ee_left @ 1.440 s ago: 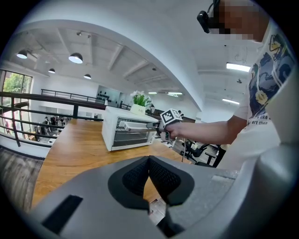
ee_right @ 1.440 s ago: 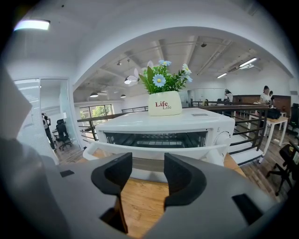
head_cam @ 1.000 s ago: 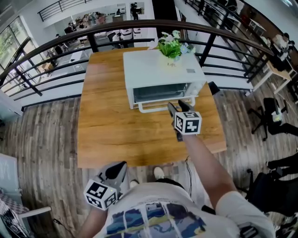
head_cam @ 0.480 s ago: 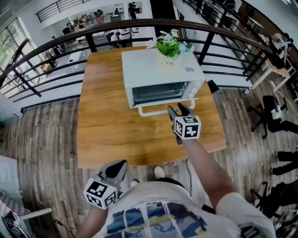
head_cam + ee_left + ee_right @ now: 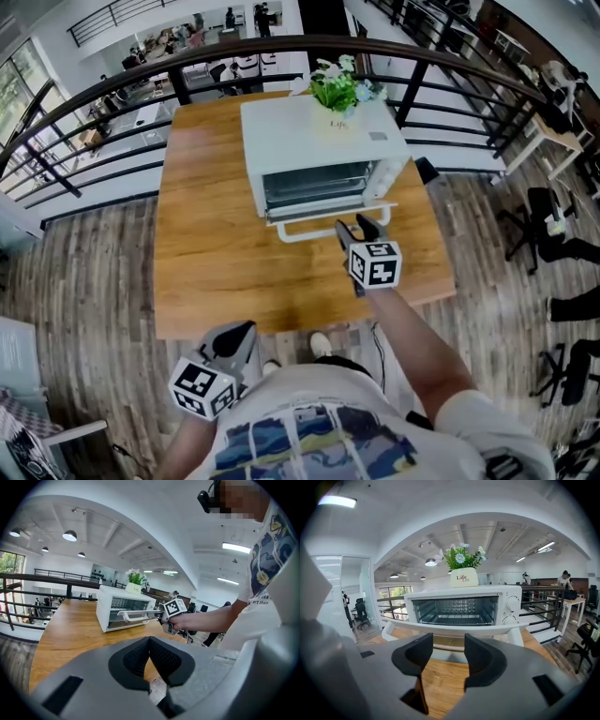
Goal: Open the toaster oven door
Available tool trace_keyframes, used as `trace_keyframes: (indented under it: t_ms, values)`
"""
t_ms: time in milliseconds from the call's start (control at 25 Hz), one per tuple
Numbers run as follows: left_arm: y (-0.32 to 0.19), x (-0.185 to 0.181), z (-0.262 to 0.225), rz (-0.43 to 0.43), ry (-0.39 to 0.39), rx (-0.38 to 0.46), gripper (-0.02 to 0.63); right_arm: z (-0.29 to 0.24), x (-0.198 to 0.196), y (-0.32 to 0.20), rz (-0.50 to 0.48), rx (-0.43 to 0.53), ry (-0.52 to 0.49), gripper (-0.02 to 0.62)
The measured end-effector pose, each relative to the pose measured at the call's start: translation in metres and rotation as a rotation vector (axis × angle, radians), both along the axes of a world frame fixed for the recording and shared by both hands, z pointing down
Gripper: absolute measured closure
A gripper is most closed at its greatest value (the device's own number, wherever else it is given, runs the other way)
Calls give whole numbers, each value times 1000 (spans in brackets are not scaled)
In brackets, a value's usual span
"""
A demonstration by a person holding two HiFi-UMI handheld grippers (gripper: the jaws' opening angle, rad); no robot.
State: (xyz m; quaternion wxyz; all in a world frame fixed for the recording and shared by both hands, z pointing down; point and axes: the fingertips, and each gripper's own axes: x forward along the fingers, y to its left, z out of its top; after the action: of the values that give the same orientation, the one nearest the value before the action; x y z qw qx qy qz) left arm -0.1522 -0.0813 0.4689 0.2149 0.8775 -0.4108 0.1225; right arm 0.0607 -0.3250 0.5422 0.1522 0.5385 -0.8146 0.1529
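Facing door handle, right gripper jaws apart, contact unclear; left gripper closed.

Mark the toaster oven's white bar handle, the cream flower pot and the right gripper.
white bar handle (image 5: pixel 445 628): right gripper view, middle of bar.
cream flower pot (image 5: pixel 462 578): right gripper view, front face.
right gripper (image 5: pixel 351 223): head view, between fingertips.

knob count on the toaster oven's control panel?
2: upper knob at the top of the right-hand panel of the toaster oven; lower knob directly under it, just above the door handle. Any further knob below would be hidden behind that handle.
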Motion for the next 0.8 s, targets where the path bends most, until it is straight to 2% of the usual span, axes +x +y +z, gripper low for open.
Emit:
trace_keyframes:
  t_ms: [800]
  values:
    - [4, 3, 0, 28, -11, -3, 603, 39, 6, 30, 16, -53, 22, 388]
